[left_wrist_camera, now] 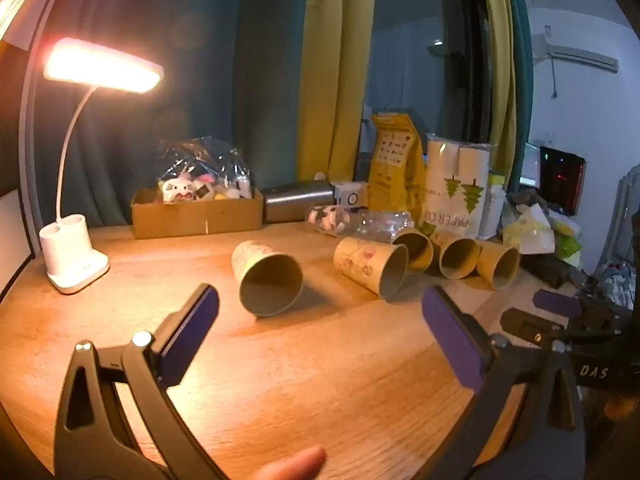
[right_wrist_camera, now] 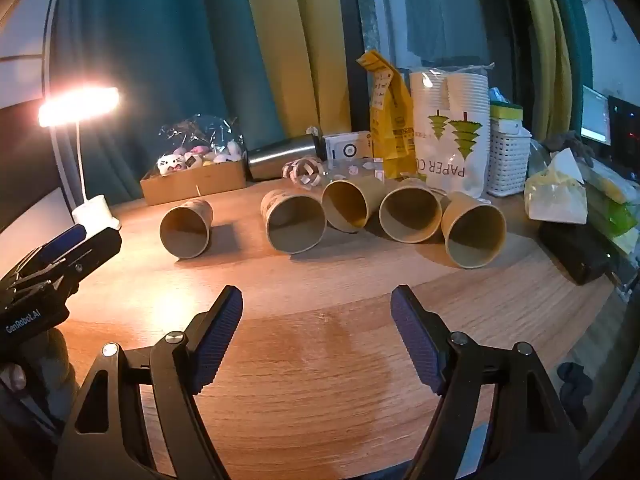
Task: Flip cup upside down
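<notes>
Five paper cups lie on their sides across the middle of the frame, mouths towards us, ready to be tipped over. The nearest cup (left_wrist_camera: 267, 281) sits alone, left of centre. The left gripper (left_wrist_camera: 320, 312) and right gripper (right_wrist_camera: 316, 312) hover empty, jaws wide apart, ribbed pads above the smooth wooden table (right_wrist_camera: 320, 360).

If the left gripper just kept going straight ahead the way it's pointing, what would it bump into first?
Probably the paper cup lying on its side alone, its mouth facing the left gripper. It sits just left of the midline between the open fingers, so the left finger might hit it; depth is hard to judge. Before that, only bare table.
</notes>
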Demonstrator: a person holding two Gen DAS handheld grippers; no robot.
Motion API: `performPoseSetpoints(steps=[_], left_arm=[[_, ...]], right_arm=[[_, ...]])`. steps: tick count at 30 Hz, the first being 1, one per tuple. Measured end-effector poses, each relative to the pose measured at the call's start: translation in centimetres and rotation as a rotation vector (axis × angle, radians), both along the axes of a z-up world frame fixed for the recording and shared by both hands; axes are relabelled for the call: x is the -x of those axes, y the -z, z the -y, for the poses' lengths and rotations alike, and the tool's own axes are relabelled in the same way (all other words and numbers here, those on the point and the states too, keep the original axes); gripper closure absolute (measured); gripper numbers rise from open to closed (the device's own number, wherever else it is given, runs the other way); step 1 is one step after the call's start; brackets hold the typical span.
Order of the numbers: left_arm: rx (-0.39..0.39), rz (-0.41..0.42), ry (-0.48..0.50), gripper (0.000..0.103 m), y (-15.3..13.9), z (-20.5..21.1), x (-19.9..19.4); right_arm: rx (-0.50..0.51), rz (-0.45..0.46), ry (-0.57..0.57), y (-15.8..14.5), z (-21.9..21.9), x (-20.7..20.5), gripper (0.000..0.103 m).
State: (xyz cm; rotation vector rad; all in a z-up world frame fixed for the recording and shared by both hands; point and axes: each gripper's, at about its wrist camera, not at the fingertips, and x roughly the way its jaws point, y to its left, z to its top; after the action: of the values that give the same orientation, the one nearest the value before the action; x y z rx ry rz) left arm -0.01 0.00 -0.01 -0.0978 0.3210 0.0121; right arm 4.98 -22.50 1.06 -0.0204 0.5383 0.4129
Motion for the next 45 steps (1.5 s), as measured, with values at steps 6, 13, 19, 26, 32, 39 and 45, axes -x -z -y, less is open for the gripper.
performPoseSetpoints(steps=[6,13,19,26,32,39,45], left_arm=[[-0.013,-0.019,0.014,0.0,0.7,0.5,-0.2],[-0.009,-0.022,0.012,0.0,0.1,0.0,-0.1],[-0.024,-0.028,0.019,0.0,0.0,0.2,-0.2],[-0.044,-0.024,0.015,0.0,-0.1,0.6,-0.2],[-0.045,-0.023,0.014,0.0,0.0,0.7,-0.3],[-0.045,-0.023,0.013,0.0,0.0,0.7,-0.3],[-0.046,-0.022,0.011,0.0,0.0,0.8,-0.2]], right_arm=[[-0.008,-0.021,0.002,0.0,-0.4,0.1,0.023],[-0.008,-0.017,0.008,-0.3,0.6,-0.3,0.023],[-0.017,-0.012,0.018,-0.1,0.6,-0.2,0.023],[-0.011,-0.012,0.018,0.0,0.5,-0.1,0.023],[-0.011,-0.01,0.018,0.1,0.4,-0.1,0.023],[-0.009,-0.012,0.018,0.0,0.4,-0.1,0.023],[-0.011,-0.013,0.018,0.1,0.4,0.0,0.023]])
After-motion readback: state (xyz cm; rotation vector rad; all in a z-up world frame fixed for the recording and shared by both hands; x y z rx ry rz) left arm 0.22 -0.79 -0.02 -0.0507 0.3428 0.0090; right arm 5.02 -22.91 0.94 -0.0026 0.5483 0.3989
